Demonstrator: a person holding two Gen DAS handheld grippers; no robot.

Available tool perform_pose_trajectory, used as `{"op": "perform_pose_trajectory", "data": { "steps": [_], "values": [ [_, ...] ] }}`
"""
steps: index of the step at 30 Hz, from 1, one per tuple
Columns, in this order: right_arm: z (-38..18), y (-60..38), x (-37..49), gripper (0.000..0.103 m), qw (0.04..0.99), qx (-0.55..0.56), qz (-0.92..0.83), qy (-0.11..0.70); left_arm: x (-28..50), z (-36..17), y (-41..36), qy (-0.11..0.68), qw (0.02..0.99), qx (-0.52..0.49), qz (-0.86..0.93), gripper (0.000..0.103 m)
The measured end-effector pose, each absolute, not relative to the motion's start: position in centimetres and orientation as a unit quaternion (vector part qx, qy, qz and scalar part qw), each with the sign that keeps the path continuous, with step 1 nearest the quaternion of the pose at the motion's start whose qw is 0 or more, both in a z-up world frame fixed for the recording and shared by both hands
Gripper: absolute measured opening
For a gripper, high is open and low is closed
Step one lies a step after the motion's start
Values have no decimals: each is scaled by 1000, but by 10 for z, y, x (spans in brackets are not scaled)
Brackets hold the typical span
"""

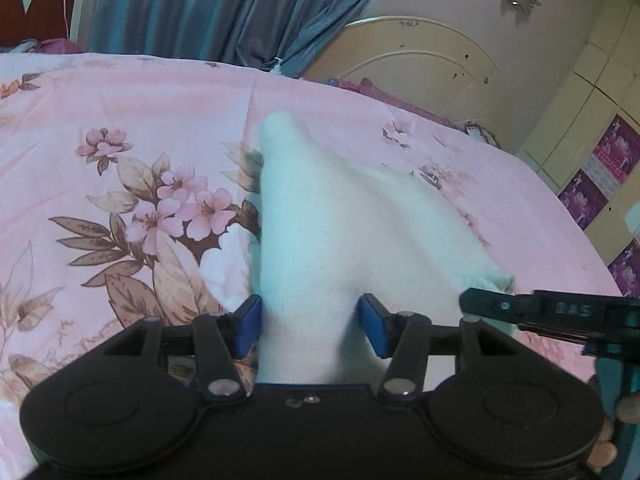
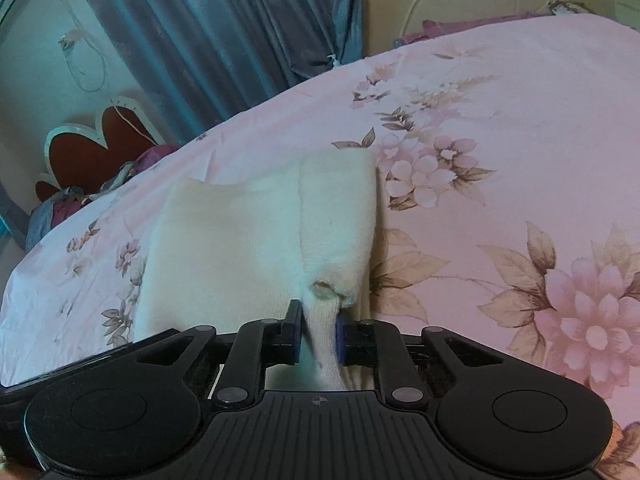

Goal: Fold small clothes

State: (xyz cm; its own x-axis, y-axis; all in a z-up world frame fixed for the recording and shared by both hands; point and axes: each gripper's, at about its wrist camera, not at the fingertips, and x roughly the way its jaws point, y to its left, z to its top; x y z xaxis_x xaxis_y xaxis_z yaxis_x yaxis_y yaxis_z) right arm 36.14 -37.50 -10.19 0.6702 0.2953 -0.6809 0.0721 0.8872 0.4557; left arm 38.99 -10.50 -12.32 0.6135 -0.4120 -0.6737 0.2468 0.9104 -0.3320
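Observation:
A small white knitted garment point(image 1: 332, 220) lies on the pink floral bedsheet point(image 1: 120, 120), with one end rising to a point at the far side. My left gripper point(image 1: 312, 322) stands open around its near part; the cloth fills the gap between the blue pads point(image 1: 248, 324) without being pinched. In the right wrist view the garment point(image 2: 240, 232) lies folded in two layers. My right gripper point(image 2: 318, 332) is shut on a narrow ribbed cuff point(image 2: 326, 348) that hangs from it. The right gripper point(image 1: 468, 302) reaches in at the garment's right corner in the left wrist view.
The pink sheet point(image 2: 520, 140) stretches wide around the garment. Blue curtains point(image 1: 224, 8) hang behind the bed, with a cream headboard point(image 1: 420, 60) and a wardrobe point(image 1: 592, 112) to the right. A red heart-shaped chair back point(image 2: 92, 148) stands beyond the bed's left edge.

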Motion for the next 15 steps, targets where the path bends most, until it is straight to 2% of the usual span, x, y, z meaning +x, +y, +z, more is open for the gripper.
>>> {"op": "perform_pose_trajectory", "data": {
  "steps": [2,7,15],
  "values": [
    [-100,-377,351,14,880,234,68,407,391,-123,-104,401,891,-103,-187,53],
    [-108,-376,322,14,869,239,68,428,395,-125,-101,408,889,-103,-182,63],
    [-112,-374,291,14,861,244,63,442,392,-121,-105,413,889,-80,-180,58]
  ]
}}
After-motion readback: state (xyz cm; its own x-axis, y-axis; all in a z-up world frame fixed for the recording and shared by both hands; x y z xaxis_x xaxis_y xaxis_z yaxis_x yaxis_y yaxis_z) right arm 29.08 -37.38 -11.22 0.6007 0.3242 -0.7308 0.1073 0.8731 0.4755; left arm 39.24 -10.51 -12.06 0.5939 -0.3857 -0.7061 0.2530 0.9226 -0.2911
